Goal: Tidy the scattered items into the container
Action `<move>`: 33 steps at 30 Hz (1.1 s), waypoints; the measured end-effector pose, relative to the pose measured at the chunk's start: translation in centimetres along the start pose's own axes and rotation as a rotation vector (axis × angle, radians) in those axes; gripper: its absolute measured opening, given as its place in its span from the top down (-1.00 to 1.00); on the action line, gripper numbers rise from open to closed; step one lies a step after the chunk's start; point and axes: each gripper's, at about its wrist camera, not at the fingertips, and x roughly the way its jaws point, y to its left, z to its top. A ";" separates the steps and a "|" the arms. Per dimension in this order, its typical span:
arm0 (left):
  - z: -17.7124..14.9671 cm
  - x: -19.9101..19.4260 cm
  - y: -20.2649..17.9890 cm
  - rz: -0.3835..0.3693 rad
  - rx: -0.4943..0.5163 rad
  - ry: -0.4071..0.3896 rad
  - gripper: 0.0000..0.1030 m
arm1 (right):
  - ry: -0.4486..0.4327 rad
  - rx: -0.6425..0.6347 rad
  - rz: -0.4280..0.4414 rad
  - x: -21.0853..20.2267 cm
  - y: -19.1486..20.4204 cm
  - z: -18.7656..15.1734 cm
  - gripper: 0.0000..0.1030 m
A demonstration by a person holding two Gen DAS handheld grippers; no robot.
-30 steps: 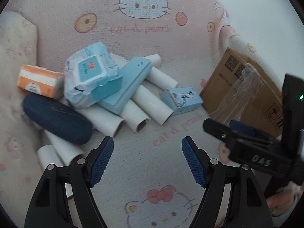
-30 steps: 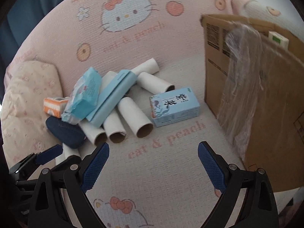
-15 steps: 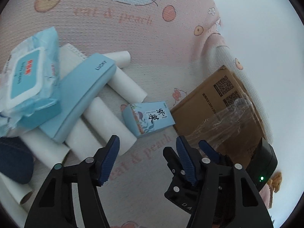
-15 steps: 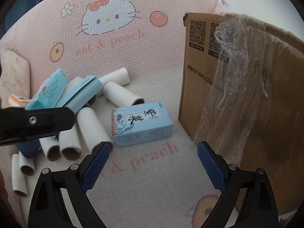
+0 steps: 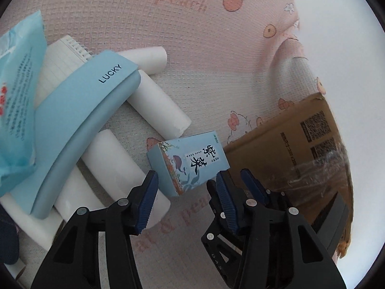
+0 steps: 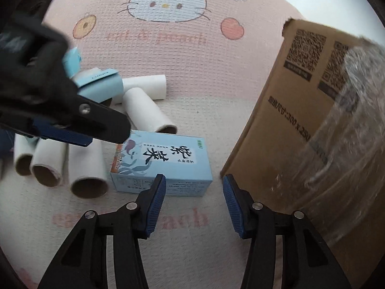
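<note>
Converging on one item, both tongs now frame the small blue carton printed with dark characters, where a second ago each hung spread wide over the whole pile.

At the far left of the left wrist view lies a pale blue wet-wipes pack point(image 5: 16, 110), then a spiral notepad point(image 5: 60, 57) under a curved blue case marked LUCKY point(image 5: 79, 120), all resting across white cardboard tubes point(image 5: 158, 110) on the pink cartoon-cat blanket point(image 5: 192, 36). Lower centre, the left tongs point(image 5: 186, 197) are closing around the near end of the blue carton point(image 5: 190, 161); the carton sits between the pads, yet a gap shows on each side, so nothing is clamped. At right stands the brown cardboard box point(image 5: 288, 149), the container, just beside the carton.

In the right wrist view the left tool crosses the upper left, dark and blurred, over the tubes point(image 6: 89, 166). The blue carton point(image 6: 163, 163) lies centre, flat on the blanket. The right tongs point(image 6: 193, 202) are closing too, pads unclenched, one pad before the carton's front face and the other in the bare gap toward the cardboard box point(image 6: 288, 125) at right, which is partly wrapped in clear film.

My reading: the carton has been singled out as the next item, and with the box so near, the carry should be short once one grip seats.
</note>
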 end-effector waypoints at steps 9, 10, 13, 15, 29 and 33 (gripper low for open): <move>0.3 1.8 0.2 0.029 0.011 0.052 0.12 | 0.004 -0.101 0.012 1.2 0.8 -0.7 -0.16; 0.3 1.7 0.2 0.052 0.019 0.049 0.21 | 0.010 -0.123 -0.005 1.4 1.0 -0.8 -0.16; 0.6 1.9 0.4 0.130 0.030 0.044 0.44 | 0.007 -0.126 0.011 1.8 0.8 -0.9 -0.20; 0.9 1.9 1.0 0.096 -0.002 0.058 0.44 | 0.013 -0.134 0.053 2.3 0.7 -0.9 -0.28; 0.0 1.2 2.3 -0.033 -0.009 0.123 0.44 | 0.036 -0.123 0.127 1.9 -0.4 -0.8 -0.37; -1.3 0.3 2.0 -0.059 0.000 0.143 0.44 | 0.053 -0.104 0.121 0.8 -1.0 -0.5 -0.35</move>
